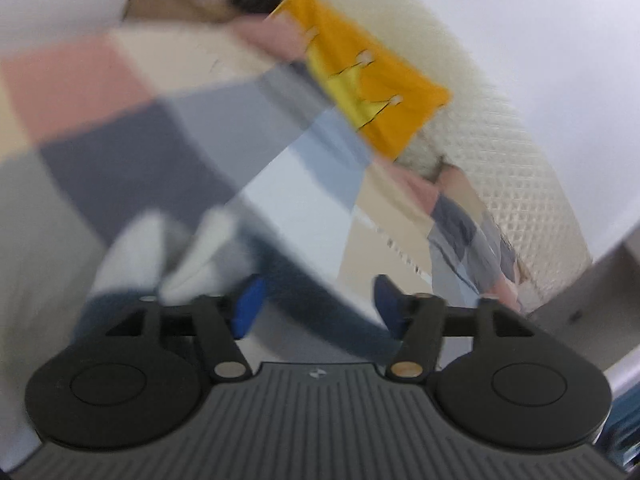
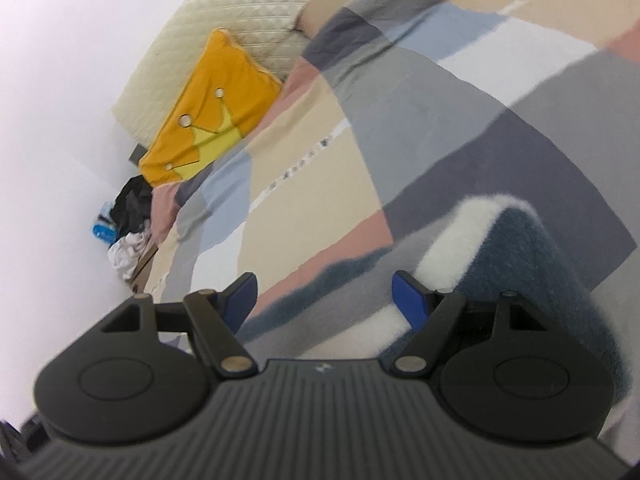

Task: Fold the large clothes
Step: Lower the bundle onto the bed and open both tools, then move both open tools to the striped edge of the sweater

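I can read no writing anywhere. My left gripper [image 1: 316, 306] stands wide, its pads pressing on nothing. My right gripper [image 2: 326, 294] is spread too, gripping nothing, the blue-and-white fleece garment [image 2: 516, 248] lying on the patchwork bed [image 2: 400, 100] just ahead.

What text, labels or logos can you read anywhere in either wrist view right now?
No readable words or numbers.
Small emblem on the left gripper body: too small to read.
Same emblem on the right gripper: unreadable.
Blue packet by the wall: print blurred.
Pillow: crown picture only.
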Tool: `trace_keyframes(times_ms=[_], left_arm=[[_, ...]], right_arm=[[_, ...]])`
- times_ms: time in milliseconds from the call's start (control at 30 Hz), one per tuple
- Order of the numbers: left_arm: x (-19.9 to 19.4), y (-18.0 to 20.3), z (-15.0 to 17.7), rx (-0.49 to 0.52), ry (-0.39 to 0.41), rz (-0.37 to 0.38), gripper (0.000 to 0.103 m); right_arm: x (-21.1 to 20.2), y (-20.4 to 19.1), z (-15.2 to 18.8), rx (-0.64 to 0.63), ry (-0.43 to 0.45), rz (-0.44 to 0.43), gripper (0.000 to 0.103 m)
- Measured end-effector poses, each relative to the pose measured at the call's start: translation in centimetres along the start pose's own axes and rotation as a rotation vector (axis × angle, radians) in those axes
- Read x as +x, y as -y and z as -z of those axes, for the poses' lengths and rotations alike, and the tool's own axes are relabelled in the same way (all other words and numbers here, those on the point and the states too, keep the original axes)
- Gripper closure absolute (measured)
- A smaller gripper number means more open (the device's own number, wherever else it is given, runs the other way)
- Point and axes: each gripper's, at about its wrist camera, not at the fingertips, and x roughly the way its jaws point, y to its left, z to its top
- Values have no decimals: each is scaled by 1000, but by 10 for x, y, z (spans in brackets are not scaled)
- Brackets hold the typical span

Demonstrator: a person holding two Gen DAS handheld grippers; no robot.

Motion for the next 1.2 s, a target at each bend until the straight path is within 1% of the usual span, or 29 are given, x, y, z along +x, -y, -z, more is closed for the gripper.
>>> trace_keyframes(times_ms=[33,67,133,200,300,400,467,567,733,867,1033,1200], left_arm=[[-5,12,3,58,32,-10,30],[-7,21,6,111,30,-4,30],[-5,39,13,208,-3,6,29],[-1,52,21,300,-25,-2,29],[10,63,31,419,-33,-39,29],[21,62,39,490,-27,-111,29],[27,53,40,480,-39,-147,29],[33,38,37,469,-54,-171,30],[44,27,35,476,-90,-176,30],[55,25,38,511,-124,-201,29],[66,20,41,515,-150,-209,29],[73,11,41,490,-159,-198,29]], right_arm=[[-2,-4,0,-25,1,-2,25],[-3,-8,1,-53,1,-7,25],[-6,-20,3,-129,7,-8,25],[-8,-31,6,-203,16,-4,25],[-8,-41,14,-299,26,18,25],[-1,-49,19,-393,34,51,25],[5,-53,21,-429,20,55,26],[14,-58,29,-496,2,65,31],[28,-63,41,-580,-16,97,32],[37,-60,42,-594,-60,104,32],[52,-61,48,-652,-99,126,32],[67,-57,50,-661,-117,128,31]])
